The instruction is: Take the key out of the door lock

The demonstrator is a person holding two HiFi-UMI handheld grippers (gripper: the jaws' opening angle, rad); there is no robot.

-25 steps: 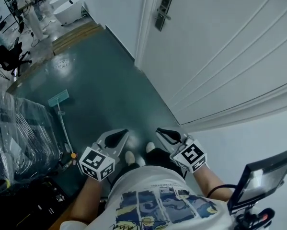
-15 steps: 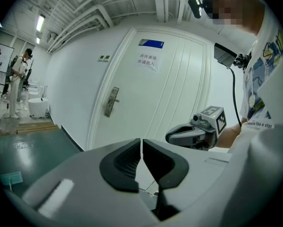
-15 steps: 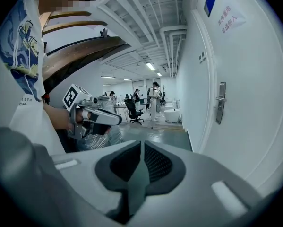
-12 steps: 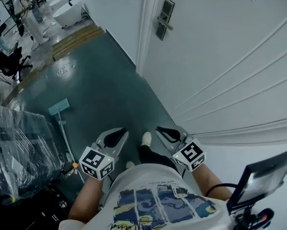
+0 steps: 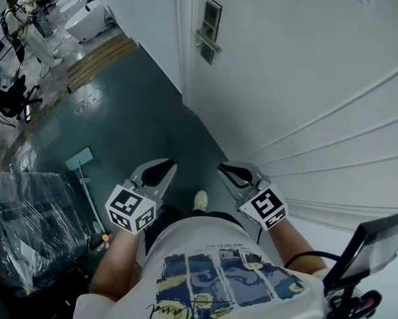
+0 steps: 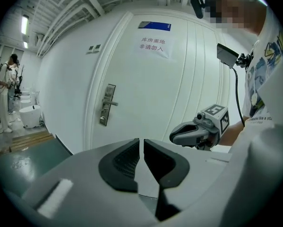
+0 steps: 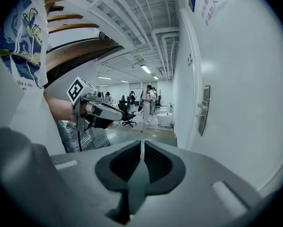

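Left gripper [image 5: 167,167] and right gripper [image 5: 223,169], lower centre: barely parted, empty, carried low for approach, well short of door lock [image 5: 209,30], upper centre.

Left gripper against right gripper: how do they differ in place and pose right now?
The left gripper hangs over the green floor, farther from the door; the right gripper is next to the door. The left gripper leans rightward, the right gripper leftward, so their tips converge. Shared: both have jaws a thin slit apart with nothing between, and neither touches the lock.
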